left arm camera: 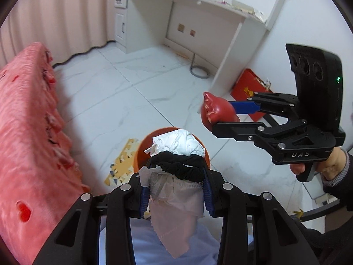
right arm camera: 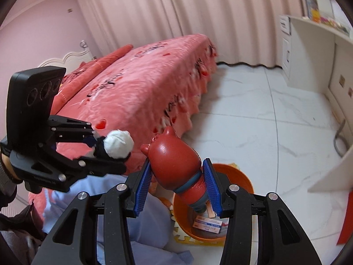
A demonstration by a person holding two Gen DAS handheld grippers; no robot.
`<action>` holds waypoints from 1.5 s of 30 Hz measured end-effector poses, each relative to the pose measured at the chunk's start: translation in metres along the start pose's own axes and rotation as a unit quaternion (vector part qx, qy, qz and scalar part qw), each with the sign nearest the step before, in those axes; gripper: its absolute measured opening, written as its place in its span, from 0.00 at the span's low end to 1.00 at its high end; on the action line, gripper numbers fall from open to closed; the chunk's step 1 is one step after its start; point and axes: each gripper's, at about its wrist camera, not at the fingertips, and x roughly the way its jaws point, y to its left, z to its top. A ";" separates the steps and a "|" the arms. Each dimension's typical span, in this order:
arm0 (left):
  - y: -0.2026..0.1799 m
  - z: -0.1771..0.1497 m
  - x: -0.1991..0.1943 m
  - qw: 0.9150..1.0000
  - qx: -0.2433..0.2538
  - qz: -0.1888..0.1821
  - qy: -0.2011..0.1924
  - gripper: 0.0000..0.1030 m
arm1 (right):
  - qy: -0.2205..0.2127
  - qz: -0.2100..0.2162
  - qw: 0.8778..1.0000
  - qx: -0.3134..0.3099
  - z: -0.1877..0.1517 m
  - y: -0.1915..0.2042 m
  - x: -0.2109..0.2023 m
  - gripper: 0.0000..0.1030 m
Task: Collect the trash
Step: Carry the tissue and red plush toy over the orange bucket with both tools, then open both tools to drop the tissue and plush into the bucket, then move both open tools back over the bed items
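My left gripper point(left arm camera: 176, 176) is shut on a bundle of trash point(left arm camera: 176, 190): crumpled white tissue, a face mask hanging down and a black fabric band. It hangs just above an orange bin point(left arm camera: 143, 152) on the floor. My right gripper point(left arm camera: 222, 116) is at the right, shut on a red pig-shaped bottle point(left arm camera: 217, 110). In the right wrist view the pig bottle point(right arm camera: 176, 154) sits tilted between the blue pads point(right arm camera: 143, 183) of the right gripper point(right arm camera: 176, 161), over the orange bin point(right arm camera: 239, 174), which holds small cartons point(right arm camera: 207, 223). The left gripper point(right arm camera: 110, 150) with its white wad point(right arm camera: 119, 143) is at the left.
A bed with a pink cover point(right arm camera: 136, 88) stands close on the left. A white desk point(left arm camera: 198, 22) and cabinet are at the far wall. Yellow foam mat pieces point(left arm camera: 123, 161) lie beside the bin. A red bag point(left arm camera: 249, 86) leans by the desk. Light blue cloth point(right arm camera: 150, 231) is below.
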 end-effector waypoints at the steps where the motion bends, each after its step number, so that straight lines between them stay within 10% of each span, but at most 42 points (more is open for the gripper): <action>1: -0.001 0.001 0.003 1.000 0.001 -0.002 0.005 0.40 | 0.002 -0.001 1.000 0.004 -0.002 -0.003 0.001 0.45; 14: 0.006 0.012 0.045 1.000 -0.013 -0.003 0.028 0.60 | 0.028 -0.012 0.999 0.038 -0.008 -0.028 0.038 0.46; 41: 0.018 -0.004 0.037 0.998 -0.045 0.009 0.038 0.61 | 0.052 -0.025 0.997 0.044 -0.010 -0.021 0.071 0.61; 45: 0.016 -0.007 0.029 0.999 -0.045 0.013 0.025 0.73 | 0.049 -0.022 0.998 0.037 -0.007 -0.012 0.066 0.63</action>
